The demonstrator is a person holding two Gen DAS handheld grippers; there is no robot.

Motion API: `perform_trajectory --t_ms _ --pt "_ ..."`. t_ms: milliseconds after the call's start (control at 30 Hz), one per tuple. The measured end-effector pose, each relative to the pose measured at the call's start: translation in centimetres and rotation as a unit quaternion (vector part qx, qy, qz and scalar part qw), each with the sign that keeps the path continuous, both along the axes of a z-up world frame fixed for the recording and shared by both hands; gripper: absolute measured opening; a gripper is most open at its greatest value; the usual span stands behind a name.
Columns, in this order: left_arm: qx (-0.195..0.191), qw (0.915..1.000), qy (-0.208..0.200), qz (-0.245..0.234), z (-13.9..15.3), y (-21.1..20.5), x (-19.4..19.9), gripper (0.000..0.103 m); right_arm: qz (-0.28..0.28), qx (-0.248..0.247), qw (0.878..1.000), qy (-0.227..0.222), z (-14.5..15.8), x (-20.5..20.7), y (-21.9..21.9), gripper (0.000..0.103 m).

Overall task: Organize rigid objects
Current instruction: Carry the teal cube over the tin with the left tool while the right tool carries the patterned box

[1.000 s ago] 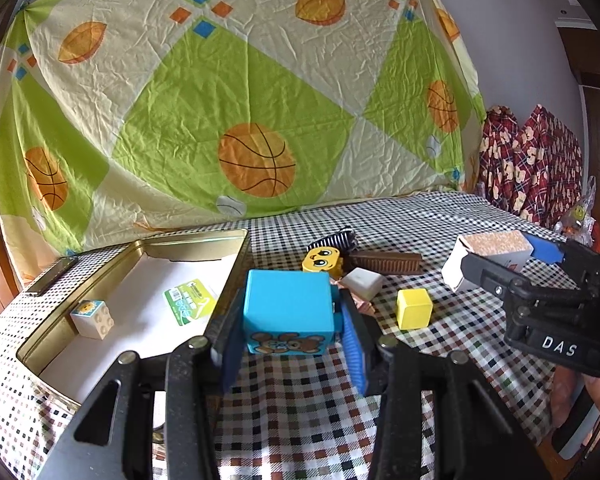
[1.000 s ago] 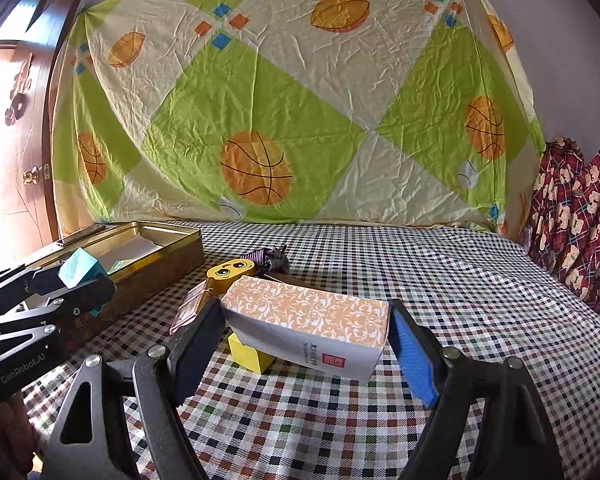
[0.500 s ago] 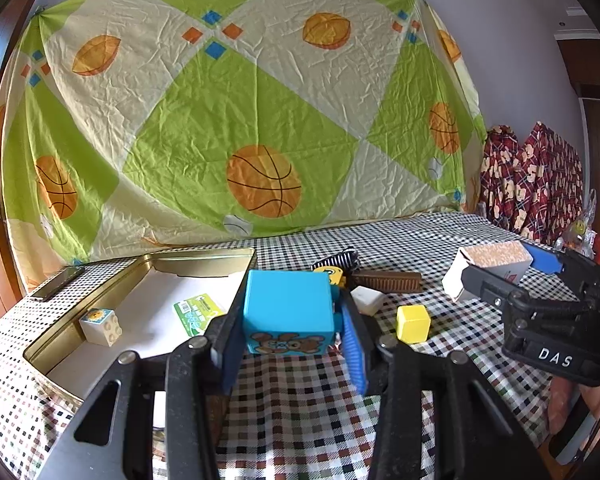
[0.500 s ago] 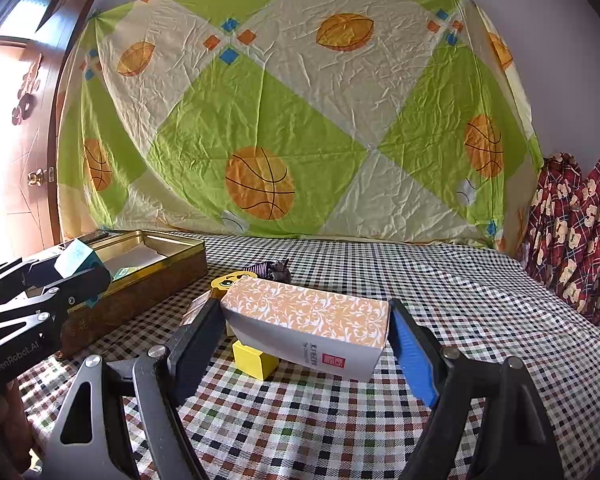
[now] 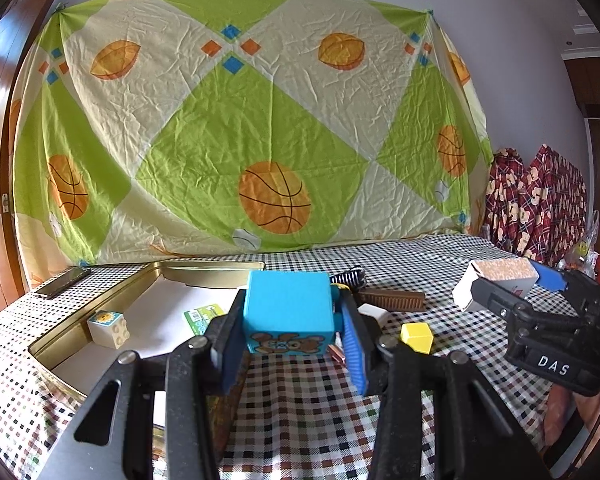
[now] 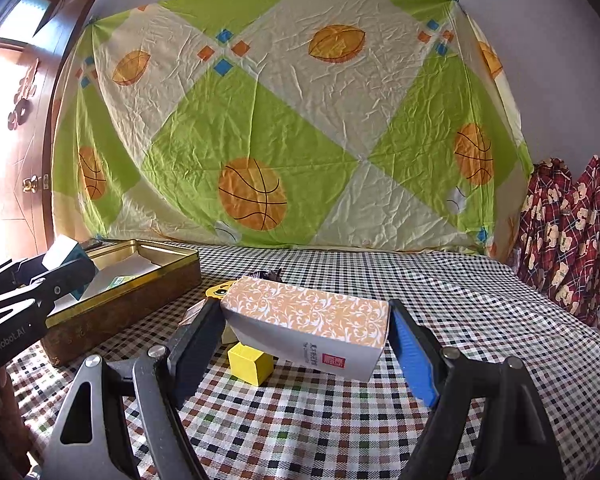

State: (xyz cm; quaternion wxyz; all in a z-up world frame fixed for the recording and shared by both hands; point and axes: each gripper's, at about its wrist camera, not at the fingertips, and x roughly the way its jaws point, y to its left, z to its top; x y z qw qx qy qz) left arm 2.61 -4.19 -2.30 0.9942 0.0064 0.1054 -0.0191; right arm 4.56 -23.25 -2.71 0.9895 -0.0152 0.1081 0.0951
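Observation:
My left gripper (image 5: 290,320) is shut on a blue cube (image 5: 286,304) with a bear picture on its near face, held above the checked cloth beside the gold tin tray (image 5: 100,316). The right wrist view shows that gripper (image 6: 66,264) and its cube (image 6: 66,254) at the tray's near end. My right gripper (image 6: 304,322) is shut lengthwise on a white box with an orange patterned top (image 6: 308,312), tilted and raised over a yellow cube (image 6: 250,368). From the left wrist, the right gripper (image 5: 512,284) and the box (image 5: 500,276) are at the right.
The tray (image 6: 132,308) holds a white toy block (image 5: 108,328) and a green card (image 5: 202,316). On the cloth lie the yellow cube (image 5: 416,338), a brown comb (image 5: 394,300), a striped item (image 5: 348,276) and a yellow smiley toy (image 6: 218,292). A phone (image 5: 62,282) lies far left.
Both views have tipped upward a little, so the table sits lower in the pictures. The smiley toy is now hidden behind the blue cube in the left view. Both grips are unchanged.

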Motion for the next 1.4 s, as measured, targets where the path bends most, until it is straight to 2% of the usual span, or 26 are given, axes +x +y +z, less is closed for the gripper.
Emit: perform_trajectory --t_ms 567,833,1033,1400 --pt "-0.019 0.9998 -0.010 0.004 0.2 0.8 -0.4 0.042 0.012 0.000 1.000 -0.017 0.1 -0.9 2.5 0.082" --pt "-0.042 0.9989 -0.009 0.016 0.2 2.2 -0.4 0.042 0.015 -0.001 1.000 -0.013 0.1 -0.9 3.4 0.082" --pt "-0.036 0.9989 -0.017 0.025 0.2 2.4 -0.7 0.042 0.022 -0.002 1.000 -0.009 0.2 -1.0 4.5 0.082" --pt "-0.051 0.9976 -0.019 0.044 0.2 4.5 -0.8 0.042 0.045 -0.018 0.999 -0.010 0.2 -1.4 7.3 0.082"
